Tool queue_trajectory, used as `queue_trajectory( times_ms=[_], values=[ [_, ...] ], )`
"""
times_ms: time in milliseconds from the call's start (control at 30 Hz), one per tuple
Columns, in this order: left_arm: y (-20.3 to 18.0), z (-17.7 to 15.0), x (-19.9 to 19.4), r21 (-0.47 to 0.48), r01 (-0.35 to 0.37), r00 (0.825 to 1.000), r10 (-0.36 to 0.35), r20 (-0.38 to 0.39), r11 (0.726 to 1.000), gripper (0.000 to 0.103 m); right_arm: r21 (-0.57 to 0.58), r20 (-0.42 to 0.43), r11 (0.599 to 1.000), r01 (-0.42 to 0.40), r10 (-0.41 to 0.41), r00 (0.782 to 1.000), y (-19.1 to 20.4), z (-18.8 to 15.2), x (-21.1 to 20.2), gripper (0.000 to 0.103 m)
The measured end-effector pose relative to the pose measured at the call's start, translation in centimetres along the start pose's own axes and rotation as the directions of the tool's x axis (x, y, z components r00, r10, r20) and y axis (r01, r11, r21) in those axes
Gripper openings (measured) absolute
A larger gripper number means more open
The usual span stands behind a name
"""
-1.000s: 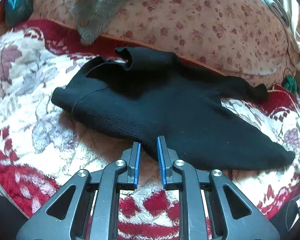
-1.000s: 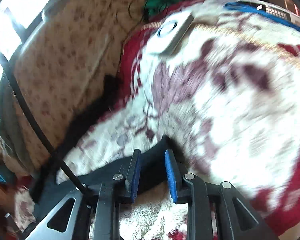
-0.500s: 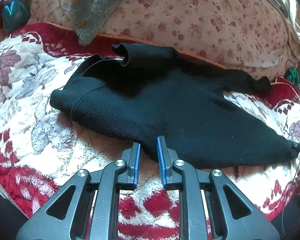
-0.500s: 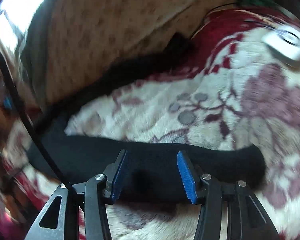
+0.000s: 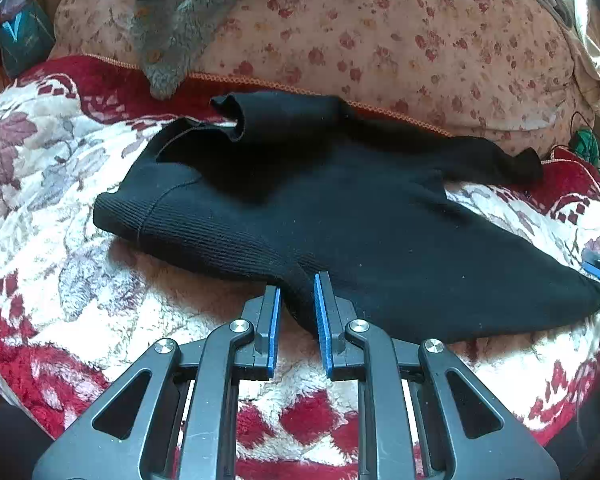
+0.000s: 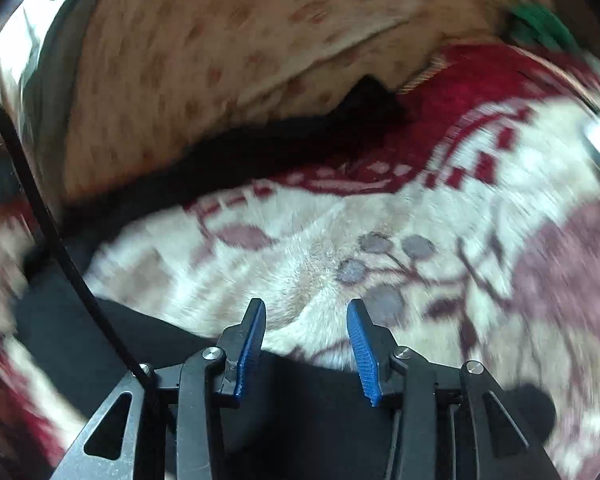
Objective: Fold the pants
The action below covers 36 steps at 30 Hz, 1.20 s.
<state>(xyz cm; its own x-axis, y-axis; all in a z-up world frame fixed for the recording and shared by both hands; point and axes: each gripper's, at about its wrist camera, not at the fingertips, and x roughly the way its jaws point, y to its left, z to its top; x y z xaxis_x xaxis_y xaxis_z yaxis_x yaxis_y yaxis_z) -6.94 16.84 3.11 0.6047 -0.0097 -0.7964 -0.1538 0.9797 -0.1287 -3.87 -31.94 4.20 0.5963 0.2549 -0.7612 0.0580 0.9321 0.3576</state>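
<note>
Blue-padded jaws of the left gripper (image 5: pixel 296 312) pinch a fold at the near edge of the black pants (image 5: pixel 340 208), the dark knit bunched between the two pads where waistband ribbing meets the seat. The garment lies spread across a fleece blanket (image 5: pixel 80 280) patterned in red, cream and mauve flowers. Its waistband sits toward the left of the left wrist view, one corner of it curled up and over, while one leg tapers to the right along the near side and the other trails off along the far side.

The right gripper (image 6: pixel 306 332) hangs low over the near leg of the pants (image 6: pixel 320 420), its jaws closing but still spread apart. Black cloth lies under the finger bases; the pad tips stand over bare blanket (image 6: pixel 340 220), and nothing is pressed between them. A black cable (image 6: pixel 60 248) runs across the left of that blurred view. Its blue tip also shows at the right edge of the left wrist view, beside the cuff of that leg.

Behind the pants, a floral-print quilt (image 5: pixel 380 32) is heaped along the blanket's orange-stitched border, with a grey fleecy garment (image 5: pixel 180 12) draped over it. The far leg's cuff rests against the foot of that quilt.
</note>
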Motion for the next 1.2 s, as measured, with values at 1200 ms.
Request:
queue_trajectory(
  times_ms=[1200],
  values=[
    [0.5, -0.4, -1.2, -0.015, 0.019, 1.0, -0.019, 0.004, 1.0, 0.015, 0.213, 0.054, 0.976, -0.042, 0.032, 0.998, -3.6, -4.5, -4.8, 0.044]
  ],
)
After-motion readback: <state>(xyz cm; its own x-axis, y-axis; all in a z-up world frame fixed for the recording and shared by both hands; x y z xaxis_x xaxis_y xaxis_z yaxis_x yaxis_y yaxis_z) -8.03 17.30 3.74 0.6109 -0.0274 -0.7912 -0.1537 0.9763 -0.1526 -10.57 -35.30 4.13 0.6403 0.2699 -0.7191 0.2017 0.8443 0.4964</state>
